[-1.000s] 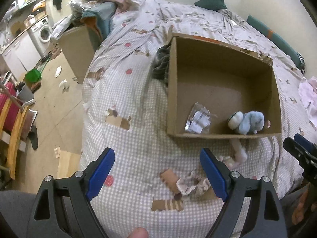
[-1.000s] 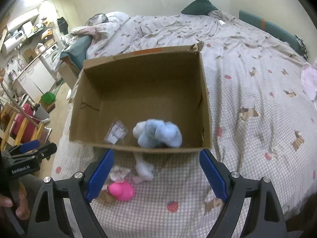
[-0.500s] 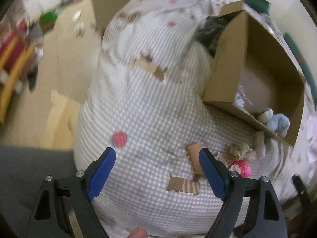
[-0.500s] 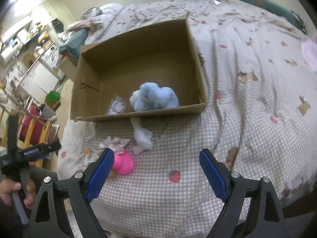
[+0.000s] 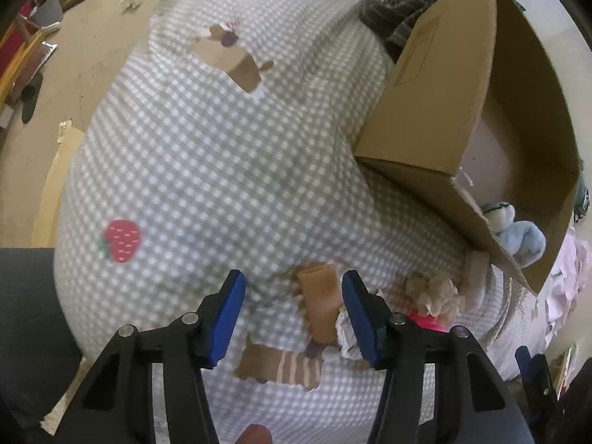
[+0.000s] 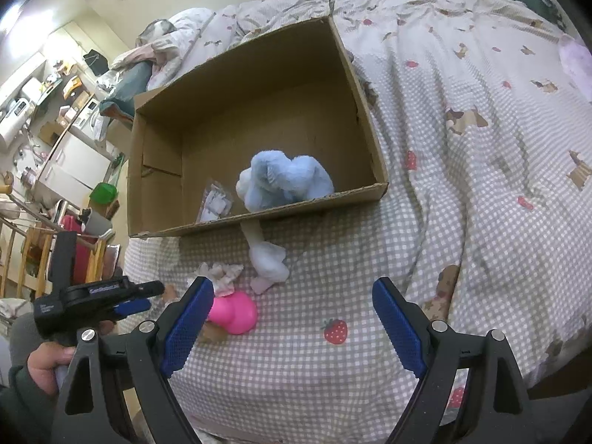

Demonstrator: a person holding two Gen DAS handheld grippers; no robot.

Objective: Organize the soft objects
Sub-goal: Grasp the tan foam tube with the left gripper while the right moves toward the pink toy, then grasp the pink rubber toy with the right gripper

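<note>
An open cardboard box lies on the checked bedspread with a light blue plush toy and a small clear packet inside. In front of it lie a white soft toy, a crumpled pale cloth and a pink soft toy. My right gripper is open just in front of the pink toy. My left gripper is open low over the bedspread, left of the cloth and pink toy. The box and blue plush show to its right.
A dark knitted garment lies beside the box's far corner. Pillows and bundled bedding are at the head of the bed. The bed edge drops to a littered floor on the left. A pink cloth lies far right.
My left gripper has dropped low toward the bedspread near the toys and its jaws have narrowed. My right gripper has pulled back and tilted down, bringing the pink toy between its fingers' line.
</note>
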